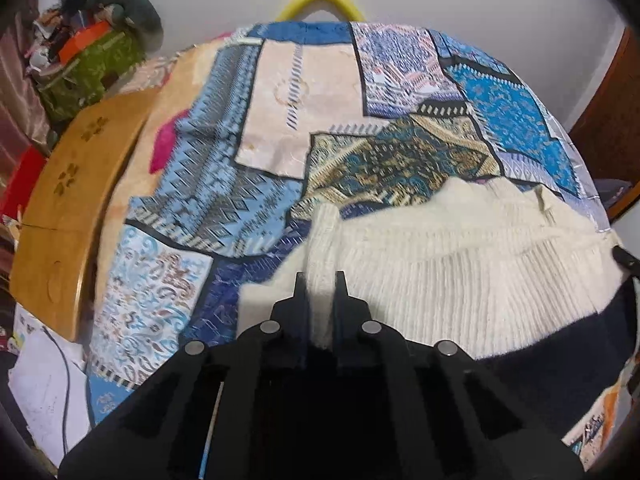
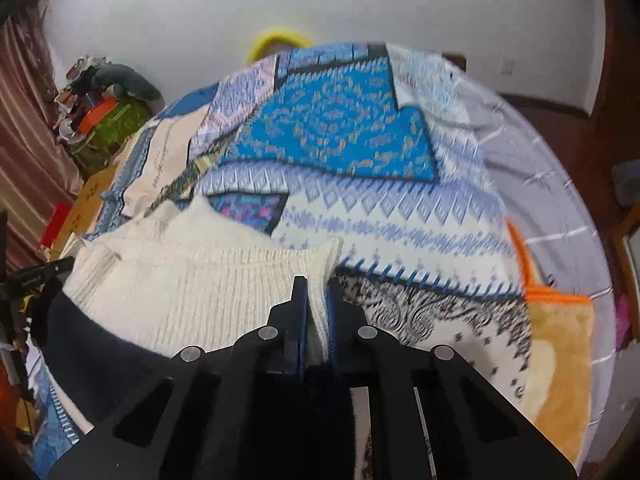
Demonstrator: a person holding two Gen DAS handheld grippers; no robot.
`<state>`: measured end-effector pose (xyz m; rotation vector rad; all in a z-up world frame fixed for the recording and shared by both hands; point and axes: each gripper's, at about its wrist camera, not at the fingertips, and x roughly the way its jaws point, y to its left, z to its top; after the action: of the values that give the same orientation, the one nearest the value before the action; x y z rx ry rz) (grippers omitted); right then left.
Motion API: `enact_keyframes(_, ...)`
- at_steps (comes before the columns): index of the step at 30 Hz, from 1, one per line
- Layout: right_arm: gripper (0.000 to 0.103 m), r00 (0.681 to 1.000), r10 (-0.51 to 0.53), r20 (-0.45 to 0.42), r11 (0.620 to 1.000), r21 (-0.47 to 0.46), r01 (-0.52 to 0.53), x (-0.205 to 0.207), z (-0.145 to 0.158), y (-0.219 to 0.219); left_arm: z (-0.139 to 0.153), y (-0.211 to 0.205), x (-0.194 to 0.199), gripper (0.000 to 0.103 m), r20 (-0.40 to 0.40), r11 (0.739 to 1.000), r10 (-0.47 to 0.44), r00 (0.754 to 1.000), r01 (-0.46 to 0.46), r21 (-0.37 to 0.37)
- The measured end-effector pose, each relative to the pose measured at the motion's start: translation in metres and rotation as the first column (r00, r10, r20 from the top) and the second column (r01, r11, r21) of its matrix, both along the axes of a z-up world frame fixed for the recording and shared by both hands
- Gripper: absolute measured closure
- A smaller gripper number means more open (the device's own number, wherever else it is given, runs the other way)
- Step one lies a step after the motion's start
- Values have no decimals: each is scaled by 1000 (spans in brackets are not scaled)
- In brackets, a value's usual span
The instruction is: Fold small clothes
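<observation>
A small cream ribbed knit garment (image 1: 460,264) with a dark navy part (image 1: 560,364) is held up over the patchwork bed cover (image 1: 248,184). My left gripper (image 1: 320,280) is shut on its left cream edge. My right gripper (image 2: 318,284) is shut on its right cream edge. In the right wrist view the cream knit (image 2: 192,292) spreads to the left, its navy part (image 2: 100,356) hangs below, and the left gripper's tip (image 2: 44,276) shows at the far left. The garment stretches between the two grippers.
A wooden board (image 1: 68,208) lies at the bed's left side, beyond it a cluttered green box (image 1: 88,64). A yellow hoop (image 1: 320,0) stands behind the bed. An orange towel (image 2: 560,360) lies on the bed at right. White wall behind.
</observation>
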<state>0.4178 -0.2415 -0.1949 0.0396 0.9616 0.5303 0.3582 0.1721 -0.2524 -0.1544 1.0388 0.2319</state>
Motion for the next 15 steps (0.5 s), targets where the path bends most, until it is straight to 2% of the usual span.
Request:
enact_keyframes(3,96,993,10,119,1000,-24,-8,-8,22,2,11,4,-4,95,46,999,11,999,-13,33)
enact_keyframes(7,96,984,5,179,1000,-32,1,-5,38,6,25,14,-8,95,109,998,47,993,-52,47)
enact_keyframes(11,96,988,7,154,997,-79,5,5,26,15,19,19,-1,95,100,998,45,994,-50,40)
enact_keyframes(15,96,996,0,86,994,-110,10,12,1,18,-1,21,4,95,61,999,34,998,-36,35)
